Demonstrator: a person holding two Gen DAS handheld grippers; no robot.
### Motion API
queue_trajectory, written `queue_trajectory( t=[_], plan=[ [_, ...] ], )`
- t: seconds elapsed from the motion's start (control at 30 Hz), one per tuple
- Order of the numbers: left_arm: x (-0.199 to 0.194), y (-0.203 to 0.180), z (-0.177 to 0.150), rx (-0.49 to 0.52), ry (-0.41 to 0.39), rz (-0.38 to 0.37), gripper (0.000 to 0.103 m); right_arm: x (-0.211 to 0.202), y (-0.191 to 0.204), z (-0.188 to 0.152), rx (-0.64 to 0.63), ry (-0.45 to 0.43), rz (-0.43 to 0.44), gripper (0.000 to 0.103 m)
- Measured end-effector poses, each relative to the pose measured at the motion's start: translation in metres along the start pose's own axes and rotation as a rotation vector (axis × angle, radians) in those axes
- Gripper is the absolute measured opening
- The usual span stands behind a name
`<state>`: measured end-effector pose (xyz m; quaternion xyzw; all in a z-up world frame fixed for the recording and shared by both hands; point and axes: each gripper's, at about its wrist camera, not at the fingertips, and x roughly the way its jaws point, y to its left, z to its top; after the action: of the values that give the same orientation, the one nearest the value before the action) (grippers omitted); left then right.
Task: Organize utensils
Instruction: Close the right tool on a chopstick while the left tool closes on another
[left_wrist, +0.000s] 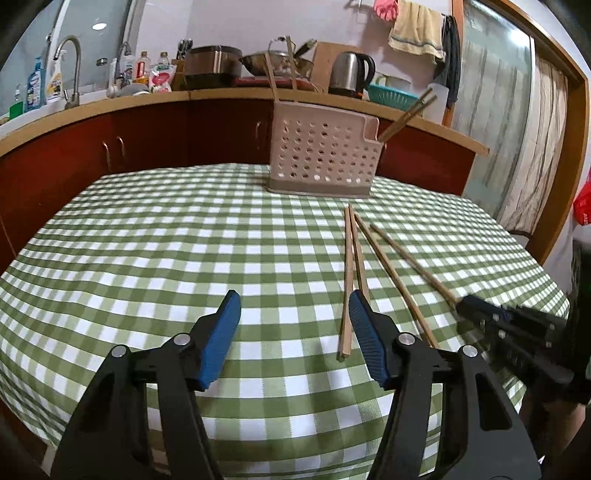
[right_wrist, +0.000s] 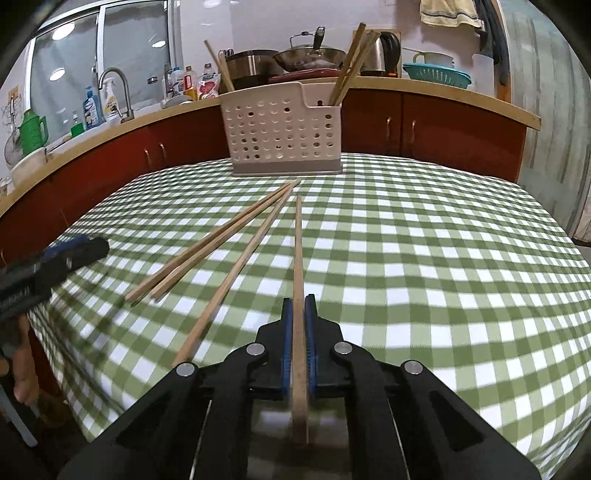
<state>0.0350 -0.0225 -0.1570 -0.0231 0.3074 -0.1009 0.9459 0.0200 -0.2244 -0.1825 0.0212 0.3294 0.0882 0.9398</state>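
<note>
**One chopstick clamped, three more waiting short of the holder**

The right gripper (right_wrist: 299, 314) was clamped on a single chopstick (right_wrist: 297, 251), its blue pads pressed against the stick's two sides near the thick end, so the thin end pointed straight toward the perforated holder (right_wrist: 280, 129). That lengthwise grip probably suited the job: a stick held along the fingers can be tipped up and dropped tip-first into a slot.

The holder stood upright at the far edge of the tabletop (right_wrist: 443, 258), and already carried chopsticks leaning out of its compartments at both ends. Three loose chopsticks (right_wrist: 218, 240) lay flat on the checked cloth in front of the holder, fanned with their thin ends converging toward it; two of them lay side by side, touching.

The left gripper (left_wrist: 293, 306) hung with its jaws wide apart and nothing between them, in front of the holder and just beside the near ends of the paired sticks. It appeared ready to take one of them, so sorting was judged partly done.
</note>
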Motion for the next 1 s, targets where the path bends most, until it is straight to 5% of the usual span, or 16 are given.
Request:
queue_trajectory(
  t=[0.43, 0.87, 1.0],
  plan=[
    [0.028, -0.009, -0.013, 0.038, 0.081, -0.043, 0.047, 0.019, -0.008, 0.013, 0.016, 0.008, -0.003, 0.007],
    [0.036, -0.022, -0.018, 0.113, 0.094, -0.078, 0.010, 0.020, -0.011, 0.012, 0.027, 0.003, 0.002, 0.007],
    [0.036, -0.023, -0.018, 0.119, 0.094, -0.079, 0.008, 0.017, -0.012, 0.009, 0.031, -0.001, 0.005, 0.007]
  ],
)
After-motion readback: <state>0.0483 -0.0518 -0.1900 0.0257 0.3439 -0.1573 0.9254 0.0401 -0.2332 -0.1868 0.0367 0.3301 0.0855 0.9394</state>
